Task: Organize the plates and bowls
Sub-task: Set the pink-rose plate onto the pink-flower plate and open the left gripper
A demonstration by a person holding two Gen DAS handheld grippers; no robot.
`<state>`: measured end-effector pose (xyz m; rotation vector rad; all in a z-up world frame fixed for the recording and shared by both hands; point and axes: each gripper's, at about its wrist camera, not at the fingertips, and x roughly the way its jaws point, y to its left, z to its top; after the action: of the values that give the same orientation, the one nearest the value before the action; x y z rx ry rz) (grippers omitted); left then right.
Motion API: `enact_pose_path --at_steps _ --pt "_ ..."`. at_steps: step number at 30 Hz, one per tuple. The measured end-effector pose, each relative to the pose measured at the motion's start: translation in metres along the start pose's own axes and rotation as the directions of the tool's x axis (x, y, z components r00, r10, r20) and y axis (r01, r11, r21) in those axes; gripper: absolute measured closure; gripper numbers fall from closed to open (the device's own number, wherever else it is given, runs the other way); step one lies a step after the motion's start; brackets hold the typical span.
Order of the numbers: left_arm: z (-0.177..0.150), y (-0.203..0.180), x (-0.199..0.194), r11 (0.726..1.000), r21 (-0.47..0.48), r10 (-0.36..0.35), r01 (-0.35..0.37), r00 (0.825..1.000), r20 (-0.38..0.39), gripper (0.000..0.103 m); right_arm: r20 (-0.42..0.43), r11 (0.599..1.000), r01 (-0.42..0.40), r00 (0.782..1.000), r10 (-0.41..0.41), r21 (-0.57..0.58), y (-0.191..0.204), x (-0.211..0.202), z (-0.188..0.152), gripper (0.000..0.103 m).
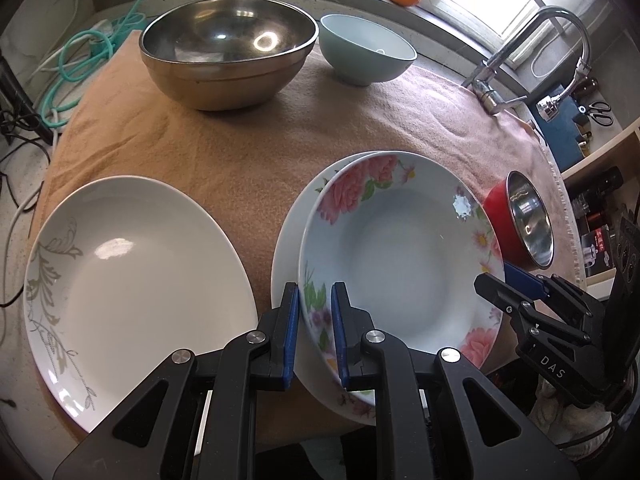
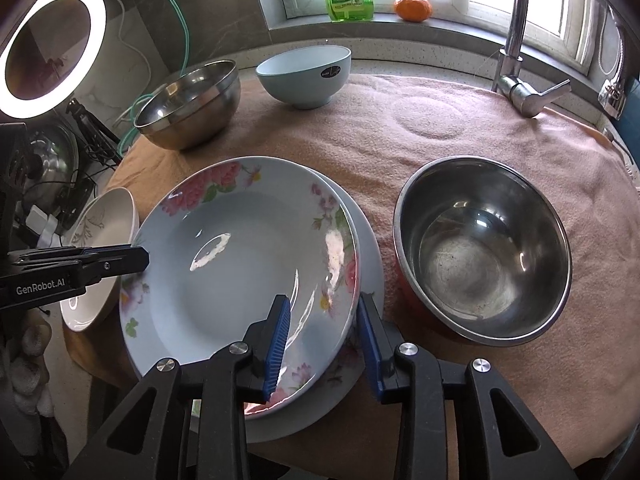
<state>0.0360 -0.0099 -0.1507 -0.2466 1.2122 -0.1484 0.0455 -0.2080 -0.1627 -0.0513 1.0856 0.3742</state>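
Floral plate [image 1: 400, 248], pink roses on its rim, atop a white plate [image 1: 288, 240].

Both wrist views look steeply down, close — apparently sharing the floral plate [image 1: 400, 248] [image 2: 240, 264].

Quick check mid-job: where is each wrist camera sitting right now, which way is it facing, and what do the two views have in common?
Left wrist: on the left gripper, looking steeply down; its fingers clamp the floral plate rim; right gripper shows at right.
Right wrist: on the right gripper, facing down; fingers straddle the floral plate's opposite rim, not pressing; left gripper enters at left.
Shared: floral plate, blue bowl.
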Motion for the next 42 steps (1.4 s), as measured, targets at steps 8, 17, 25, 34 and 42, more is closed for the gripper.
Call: enact_pose_path --at_steps 8,17,25,34,42 --pt "0.000 -0.001 -0.001 1.000 0.006 0.005 -0.005 1.000 0.000 0.089 -0.006 1.000 -0.001 1.000 0.001 0.001 0.000 0.000 0.000 0.071" --pt "0.003 0.005 -0.008 1.000 -0.009 0.003 -0.003 1.000 0.017 0.089 -0.011 1.000 -0.002 1.000 0.002 0.007 -0.001 -0.001 -0.001 0.065" --pt "0.003 0.006 -0.017 1.000 -0.022 -0.009 0.010 0.999 0.037 0.089 -0.015 0.998 -0.017 1.000 0.018 0.060 -0.009 -0.009 -0.007 0.065" --pt "0.002 0.015 -0.032 0.997 -0.065 -0.039 0.044 0.997 0.073 0.089 0.019 0.997 -0.024 1.000 0.023 0.068 -0.009 -0.033 -0.008 0.065" --pt "-0.004 0.033 -0.053 0.992 -0.116 -0.030 0.044 0.992 0.124 0.089 0.094 0.998 -0.046 0.995 0.042 0.036 0.009 -0.054 0.000 0.064"
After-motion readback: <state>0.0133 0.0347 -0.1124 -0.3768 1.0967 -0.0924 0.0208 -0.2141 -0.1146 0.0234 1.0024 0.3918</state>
